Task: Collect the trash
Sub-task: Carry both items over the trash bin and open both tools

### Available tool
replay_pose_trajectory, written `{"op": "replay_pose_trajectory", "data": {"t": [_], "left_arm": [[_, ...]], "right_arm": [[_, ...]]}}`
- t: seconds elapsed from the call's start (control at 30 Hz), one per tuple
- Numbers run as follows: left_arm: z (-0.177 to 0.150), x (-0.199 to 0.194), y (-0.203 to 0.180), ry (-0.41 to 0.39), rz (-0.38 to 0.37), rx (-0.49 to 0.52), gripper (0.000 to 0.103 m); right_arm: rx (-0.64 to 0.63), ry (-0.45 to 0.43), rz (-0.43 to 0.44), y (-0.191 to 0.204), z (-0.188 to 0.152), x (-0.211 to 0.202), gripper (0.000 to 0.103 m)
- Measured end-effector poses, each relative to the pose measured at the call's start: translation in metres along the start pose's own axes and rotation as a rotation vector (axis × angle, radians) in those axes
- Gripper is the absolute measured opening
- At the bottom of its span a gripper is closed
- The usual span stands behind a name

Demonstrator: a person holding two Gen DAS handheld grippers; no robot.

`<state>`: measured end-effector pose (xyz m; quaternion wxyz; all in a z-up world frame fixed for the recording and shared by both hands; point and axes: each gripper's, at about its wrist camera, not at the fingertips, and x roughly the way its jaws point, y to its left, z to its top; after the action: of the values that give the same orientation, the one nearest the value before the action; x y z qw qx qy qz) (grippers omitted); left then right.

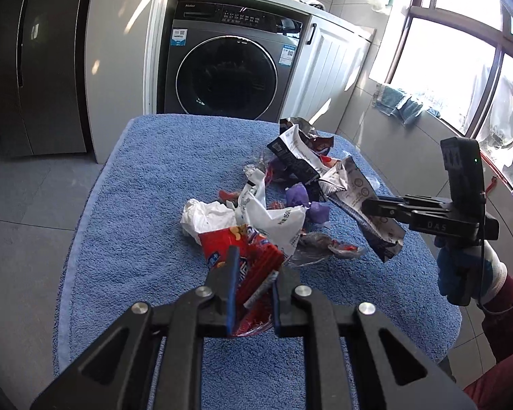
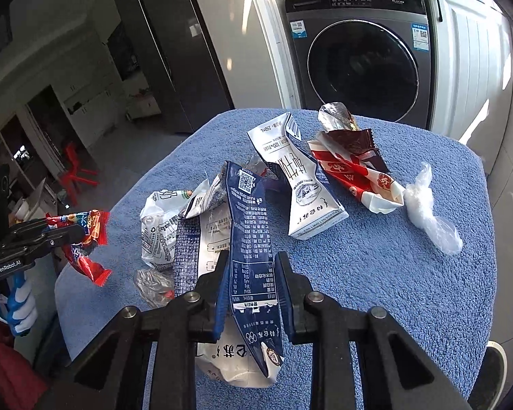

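Note:
My left gripper (image 1: 254, 266) is shut on a red snack wrapper (image 1: 253, 256), held just above the blue towel (image 1: 136, 205); the right wrist view shows that gripper (image 2: 63, 235) at the far left with the red wrapper (image 2: 89, 235) hanging from it. My right gripper (image 2: 253, 263) is shut on a flattened blue-and-white carton (image 2: 249, 225), which the left wrist view shows lifted off the towel in that gripper (image 1: 369, 206). Loose trash lies in the middle: a white milk carton (image 2: 304, 198), a red-and-white wrapper (image 2: 355, 177), a clear plastic bag (image 2: 427, 212), and a crumpled tissue (image 1: 205, 215).
The blue towel (image 2: 393, 290) covers a small table whose edges drop off on every side. A washing machine (image 1: 225, 68) stands right behind it, a tall grey fridge (image 1: 41, 61) to the left, windows to the right. A red stool (image 2: 75, 171) stands on the floor beyond.

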<state>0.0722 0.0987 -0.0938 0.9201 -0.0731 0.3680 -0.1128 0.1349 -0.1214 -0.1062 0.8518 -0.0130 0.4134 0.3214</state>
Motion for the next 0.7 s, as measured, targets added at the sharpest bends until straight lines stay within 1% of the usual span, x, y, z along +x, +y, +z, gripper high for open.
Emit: {"op": "replay_pose_trajectory", "data": {"t": [0.1,0.2,0.23,0.37,0.43,0.53,0.7], "left_arm": [[0.006,-0.011,-0.010,-0.023,-0.007,0.018,0.014],[0.018,-0.014,-0.028,-0.036,-0.033,0.052,0.014],[0.023,-0.014,-0.035,-0.040,-0.042,0.070,0.014],[0.044,-0.001,-0.079,-0.036,-0.104,0.158,0.014],[0.051,0.013,-0.109,-0.022,-0.139,0.209,0.014],[0.061,0.042,-0.159,0.017,-0.211,0.283,0.014],[0.064,0.098,-0.251,0.113,-0.331,0.400,0.014]], "right_arm": [[0.000,-0.036,-0.007,0.005,-0.005,-0.018,0.024],[0.018,-0.079,-0.019,-0.002,-0.013,-0.038,0.024],[0.030,-0.095,-0.029,0.001,-0.009,-0.045,0.024],[0.079,-0.160,-0.090,-0.022,-0.017,-0.082,0.024],[0.114,-0.189,-0.139,-0.041,-0.025,-0.106,0.024],[0.183,-0.220,-0.227,-0.078,-0.047,-0.140,0.024],[0.333,-0.221,-0.402,-0.144,-0.096,-0.187,0.024]]}}
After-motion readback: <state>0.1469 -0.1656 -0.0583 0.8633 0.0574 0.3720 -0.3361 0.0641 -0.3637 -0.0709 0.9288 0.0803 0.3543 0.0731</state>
